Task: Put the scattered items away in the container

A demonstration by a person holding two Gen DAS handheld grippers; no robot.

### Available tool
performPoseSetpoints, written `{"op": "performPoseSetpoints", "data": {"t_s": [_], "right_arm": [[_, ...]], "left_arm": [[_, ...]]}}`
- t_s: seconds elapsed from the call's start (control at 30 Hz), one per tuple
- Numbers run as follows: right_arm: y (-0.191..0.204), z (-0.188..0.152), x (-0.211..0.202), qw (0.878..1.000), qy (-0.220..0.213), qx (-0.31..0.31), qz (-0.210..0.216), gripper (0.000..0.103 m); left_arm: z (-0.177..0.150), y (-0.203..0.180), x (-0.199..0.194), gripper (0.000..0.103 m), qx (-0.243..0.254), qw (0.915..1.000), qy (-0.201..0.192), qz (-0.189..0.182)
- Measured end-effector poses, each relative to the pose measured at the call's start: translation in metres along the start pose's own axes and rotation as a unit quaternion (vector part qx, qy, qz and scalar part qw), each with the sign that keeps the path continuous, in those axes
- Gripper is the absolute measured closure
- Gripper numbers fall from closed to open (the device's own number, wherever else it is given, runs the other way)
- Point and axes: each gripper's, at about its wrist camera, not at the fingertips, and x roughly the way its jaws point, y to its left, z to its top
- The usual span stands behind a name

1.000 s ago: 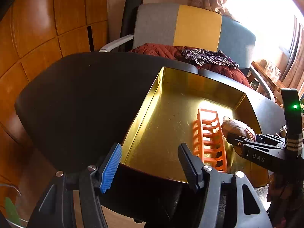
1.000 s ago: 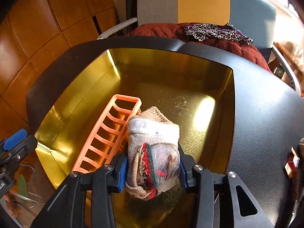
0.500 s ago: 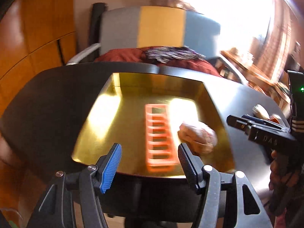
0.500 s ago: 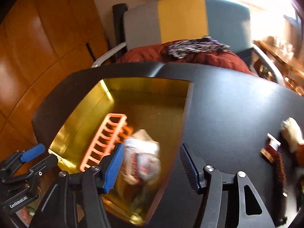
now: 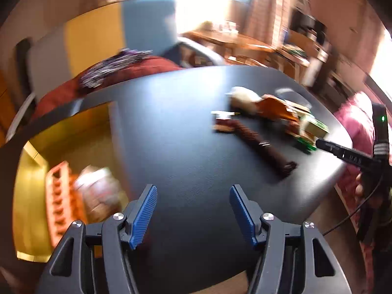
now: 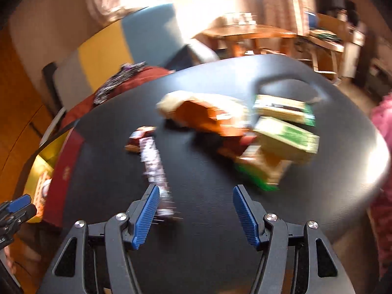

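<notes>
The gold container (image 5: 27, 171) lies at the left of the black table (image 5: 191, 127), holding an orange rack (image 5: 57, 208) and a rolled sock (image 5: 98, 191). My left gripper (image 5: 193, 210) is open and empty over bare table to the container's right. My right gripper (image 6: 196, 210) is also open and empty, with a long wrapped bar (image 6: 154, 161) reaching to its left finger. Beyond lie a small packet (image 6: 139, 137), an orange pouch (image 6: 203, 117) and green-and-cream boxes (image 6: 286, 137). Both views are motion-blurred.
A multicoloured chair (image 5: 98, 31) with a dark red cover (image 5: 137, 71) stands behind the table. A wooden table (image 6: 247, 31) stands further back in bright window light. A pink sleeve (image 5: 355, 120) shows at the right, near the table's rounded right edge (image 6: 377, 152).
The right gripper opened and left the rolled sock in the container beside the rack. Both grippers then swung right, away from the container toward the scattered items.
</notes>
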Motion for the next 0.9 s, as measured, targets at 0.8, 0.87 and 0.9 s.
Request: {"op": "performPoseSetpoints", "data": {"t_s": [0.8, 0.87, 0.9], "right_arm": [[-0.042, 0.034, 0.060, 0.994, 0.055, -0.050, 0.083, 0.058], [-0.032, 0.026, 0.055, 0.992, 0.057, -0.054, 0.095, 0.059], [-0.026, 0.022, 0.053, 0.992, 0.058, -0.056, 0.101, 0.060]], "left_arm": [[0.049, -0.098, 0.144, 0.040, 0.071, 0.9870, 0.119, -0.081], [0.041, -0.088, 0.138, 0.040, 0.057, 0.9884, 0.117, -0.079], [0.037, -0.082, 0.134, 0.041, 0.051, 0.9890, 0.117, -0.075]]}}
